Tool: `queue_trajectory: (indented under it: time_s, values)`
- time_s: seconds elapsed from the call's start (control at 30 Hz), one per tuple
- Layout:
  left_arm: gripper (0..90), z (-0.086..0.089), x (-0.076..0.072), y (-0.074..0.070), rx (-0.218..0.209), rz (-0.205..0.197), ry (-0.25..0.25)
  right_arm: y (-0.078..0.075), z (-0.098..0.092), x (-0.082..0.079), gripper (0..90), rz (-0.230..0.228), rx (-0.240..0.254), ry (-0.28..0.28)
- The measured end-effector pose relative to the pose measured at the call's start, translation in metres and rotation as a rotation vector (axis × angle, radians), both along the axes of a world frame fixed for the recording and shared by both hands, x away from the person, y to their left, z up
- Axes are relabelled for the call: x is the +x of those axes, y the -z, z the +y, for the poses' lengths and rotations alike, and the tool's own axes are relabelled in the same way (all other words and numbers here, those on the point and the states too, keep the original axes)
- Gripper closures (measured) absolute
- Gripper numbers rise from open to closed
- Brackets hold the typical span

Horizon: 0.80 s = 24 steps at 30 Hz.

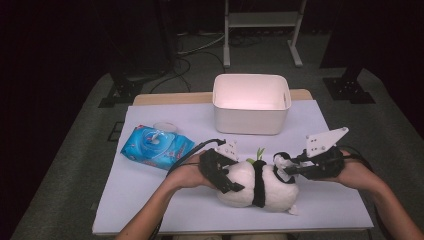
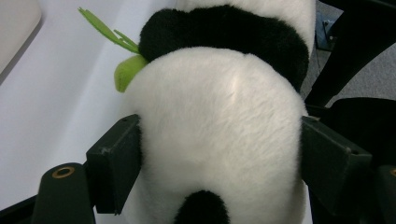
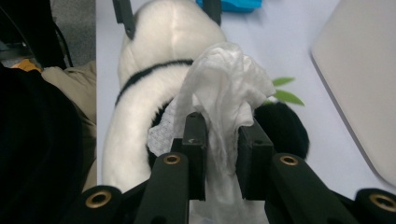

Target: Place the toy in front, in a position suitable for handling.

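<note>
Ahead of you, at the far middle of the table, stands a white rectangular plastic bin (image 1: pixel 251 104) with rounded corners, upright with its open top facing up. On your left lies a blue soft pack of wet wipes (image 1: pixel 157 147), flat on the sheet, its round lid flipped open toward the far side. Both rest on a pale lavender table cover (image 1: pixel 160 210), well apart from each other. Beyond the table you see grey carpet and the legs of a white metal rack (image 1: pixel 262 30).
</note>
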State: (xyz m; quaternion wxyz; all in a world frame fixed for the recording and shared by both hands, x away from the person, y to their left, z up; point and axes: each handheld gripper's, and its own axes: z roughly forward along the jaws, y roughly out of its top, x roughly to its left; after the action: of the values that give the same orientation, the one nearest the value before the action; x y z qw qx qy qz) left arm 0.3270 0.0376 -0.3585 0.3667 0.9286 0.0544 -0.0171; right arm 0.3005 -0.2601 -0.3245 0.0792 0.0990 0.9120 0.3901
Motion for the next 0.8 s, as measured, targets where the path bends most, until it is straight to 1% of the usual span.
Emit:
queue_trajectory:
  time_s: [0.1,0.13,0.17,0.27,0.4,0.57,0.67,0.7,0.73,0.8]
  values:
    - [20.9,-0.001,0.000,-0.001,0.009,-0.005,0.001,-0.002,0.009,0.000,74.9,-0.003,-0.004,-0.025]
    - [20.9,-0.001,0.000,-0.001,0.009,-0.005,0.001,-0.002,0.009,0.000,74.9,-0.003,-0.004,-0.025]
    - [20.9,-0.001,0.000,-0.001,0.009,-0.006,0.000,-0.003,0.011,0.000,74.8,0.003,-0.001,-0.036]
    - [21.0,-0.001,0.000,0.000,0.014,-0.006,-0.012,-0.004,0.015,-0.001,74.6,0.001,-0.016,-0.043]
    - [21.3,0.001,0.000,0.000,0.010,-0.007,-0.013,-0.005,0.010,-0.001,74.6,0.004,-0.021,-0.038]
    - [21.3,0.002,0.001,0.001,0.003,-0.001,-0.014,-0.005,0.004,-0.004,74.3,0.018,-0.028,-0.028]
    - [21.3,0.003,0.002,0.002,0.000,0.011,-0.019,-0.006,-0.001,-0.006,74.1,0.028,-0.051,-0.019]
    - [21.3,0.003,0.003,0.002,-0.002,0.011,-0.019,-0.005,-0.004,-0.007,73.8,0.025,-0.057,-0.015]
    - [21.3,0.003,0.003,0.002,-0.002,0.010,-0.017,-0.005,-0.004,-0.008,73.8,0.030,-0.058,-0.011]
    - [21.3,0.002,0.003,0.001,0.004,0.011,-0.023,-0.005,-0.005,-0.008,73.8,0.026,-0.054,-0.013]
